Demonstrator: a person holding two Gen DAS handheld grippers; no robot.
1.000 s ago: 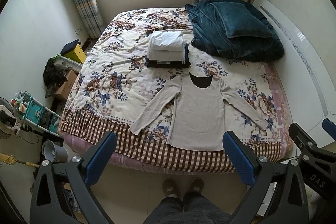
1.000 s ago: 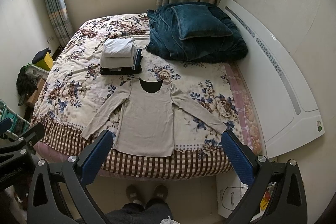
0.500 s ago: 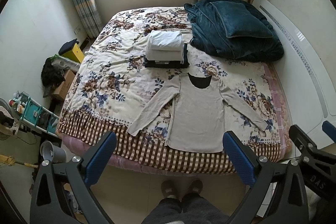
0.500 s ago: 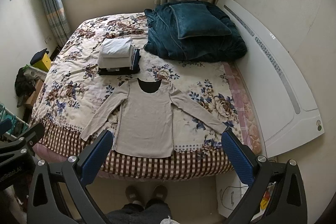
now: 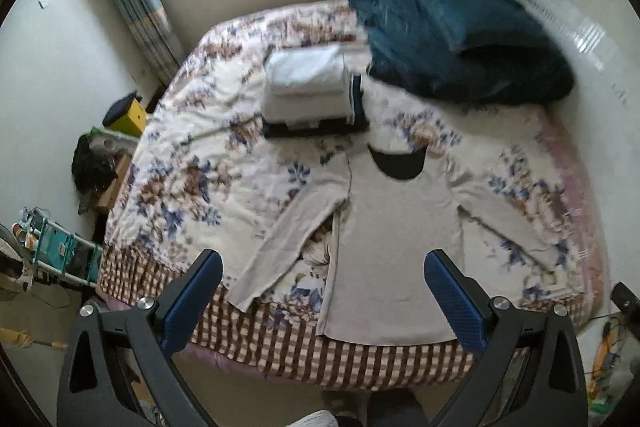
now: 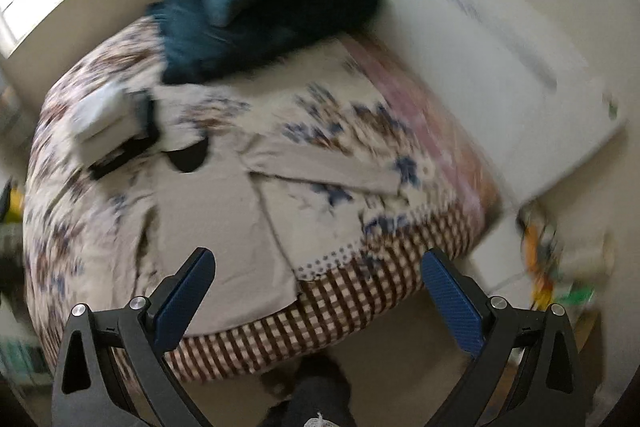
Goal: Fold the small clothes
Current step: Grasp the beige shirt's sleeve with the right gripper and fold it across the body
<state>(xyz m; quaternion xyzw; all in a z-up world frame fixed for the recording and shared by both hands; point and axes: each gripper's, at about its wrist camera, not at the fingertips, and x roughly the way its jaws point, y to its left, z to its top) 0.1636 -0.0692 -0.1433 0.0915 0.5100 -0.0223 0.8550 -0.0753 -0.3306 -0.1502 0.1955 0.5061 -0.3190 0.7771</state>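
A beige long-sleeved top (image 5: 400,227) lies flat on the floral bed, sleeves spread out, neck toward the far side, hem at the near checked edge. It also shows blurred in the right wrist view (image 6: 216,223). My left gripper (image 5: 326,267) is open and empty above the hem and left sleeve. My right gripper (image 6: 316,267) is open and empty above the top's lower right corner, and the right sleeve (image 6: 328,171) lies beyond it.
A stack of folded clothes (image 5: 308,91) sits behind the top. A dark teal quilt and pillow (image 5: 460,39) lie at the bed's far right. A white headboard (image 6: 500,59) lines the right side. A rack (image 5: 56,255) and boxes stand on the floor left.
Both grippers have moved down and closer to the bed. The right one has swung right and tilted, blurring its view. The top has not moved.
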